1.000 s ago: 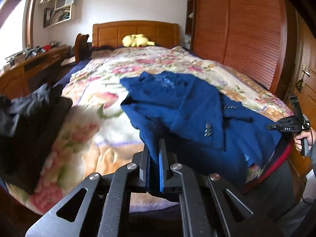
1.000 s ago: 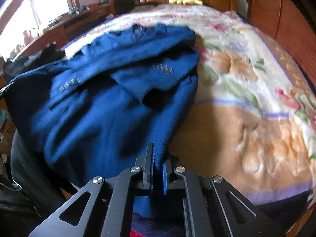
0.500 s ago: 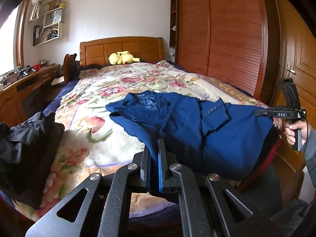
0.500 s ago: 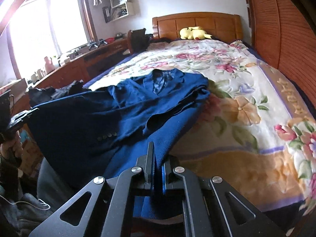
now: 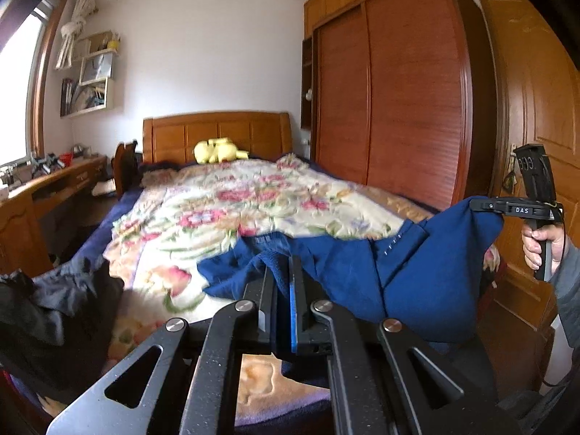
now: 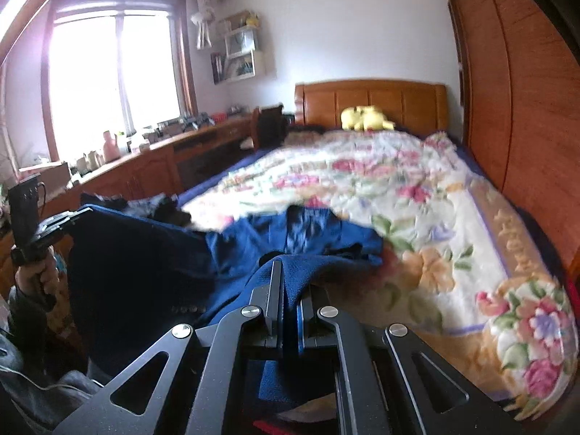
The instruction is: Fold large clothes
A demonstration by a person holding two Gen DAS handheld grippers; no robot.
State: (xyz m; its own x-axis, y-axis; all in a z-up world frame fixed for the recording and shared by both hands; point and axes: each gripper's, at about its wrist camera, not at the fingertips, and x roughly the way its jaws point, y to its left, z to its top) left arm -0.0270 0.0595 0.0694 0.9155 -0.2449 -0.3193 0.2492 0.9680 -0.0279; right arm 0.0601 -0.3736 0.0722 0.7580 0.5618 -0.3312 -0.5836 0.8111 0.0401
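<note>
A dark blue suit jacket (image 5: 409, 279) hangs stretched between my two grippers above the foot of the bed, its collar end still trailing on the floral quilt (image 5: 232, 210). My left gripper (image 5: 282, 264) is shut on one bottom corner of the cloth. The right gripper (image 5: 475, 206), held by a hand at the right edge of the left wrist view, pinches the other corner. In the right wrist view my right gripper (image 6: 290, 272) is shut on the blue jacket (image 6: 152, 253), and the left gripper (image 6: 85, 212) shows at the far left, also clamped on it.
A yellow plush toy (image 5: 217, 150) lies by the wooden headboard (image 5: 217, 132). Dark clothes (image 5: 50, 311) are heaped at the bed's left side. A wooden desk (image 6: 145, 159) runs under the window, and a wardrobe (image 5: 391, 101) and door (image 5: 536, 108) stand on the right.
Both grippers have risen and tilted up, lifting the jacket's hem off the bed. The jacket now hangs taut between them, with only its upper part still on the quilt.
</note>
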